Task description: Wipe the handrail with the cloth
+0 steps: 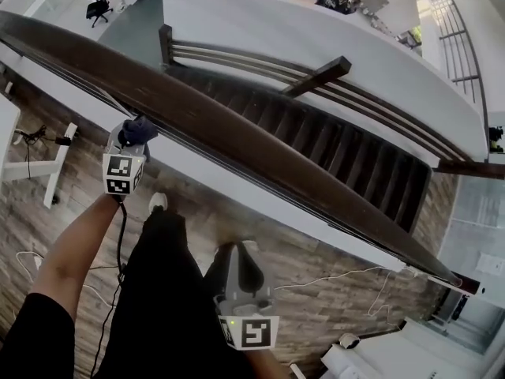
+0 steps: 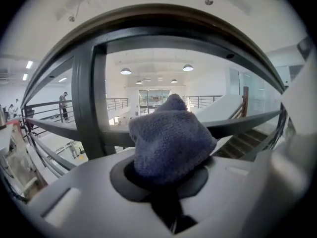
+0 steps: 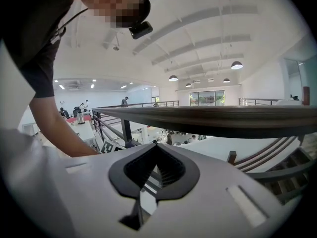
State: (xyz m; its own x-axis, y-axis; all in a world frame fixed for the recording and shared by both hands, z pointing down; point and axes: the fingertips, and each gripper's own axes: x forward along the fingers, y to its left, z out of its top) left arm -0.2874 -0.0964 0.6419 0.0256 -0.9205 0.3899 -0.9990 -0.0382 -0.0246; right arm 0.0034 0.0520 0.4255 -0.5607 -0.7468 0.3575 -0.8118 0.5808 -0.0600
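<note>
Cloth (image 2: 171, 138) at the handrail (image 1: 237, 144)
Left tongs (image 1: 132, 136) pinch the blue-grey cloth just beside the rail; right tongs (image 3: 156, 150) pressed together, empty.

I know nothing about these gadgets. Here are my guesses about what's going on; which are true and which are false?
1. The left gripper is clamped on a blue cloth. True.
2. The right gripper grips a second cloth. False: its jaws are together with nothing between them.
3. The handrail is white metal. False: it is dark brown; the white surfaces are the wall panels on either side of it.
4. The right gripper hangs low beside the person's leg, away from the handrail. True.
</note>
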